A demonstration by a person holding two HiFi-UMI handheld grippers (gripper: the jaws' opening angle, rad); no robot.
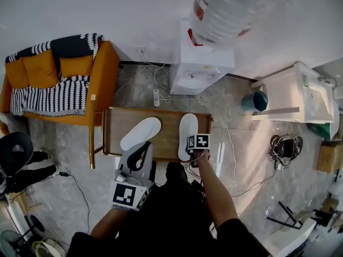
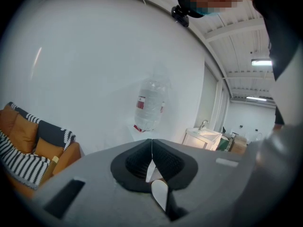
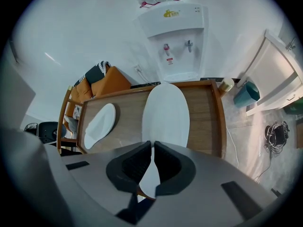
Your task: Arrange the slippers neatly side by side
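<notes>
Sofa, orange with a striped throw, far left against the wall.

Wooden table in the centre, both white slippers on it.

Left slipper lies on the table's left half, angled, with its far end swung to the right. It's apart from the other slipper, so the pair isn't parallel. Nothing is touching it.

Left gripper is at the table's near edge, just below the left slipper and tipped up. Its own view looks at the wall and the dispenser's bottle rather than the table. Jaws together.

Right slipper is on the table's right half, roughly straight along the table's depth, toe pointing at the wall.

Right gripper is at that slipper's near end. In the right gripper view the jaws are clamped on the slipper's near edge, and the white sole runs straight out from between them. The left slipper shows off to the side.

Water dispenser stands behind the table, a teal bin to its right, then the sink cabinet.
</notes>
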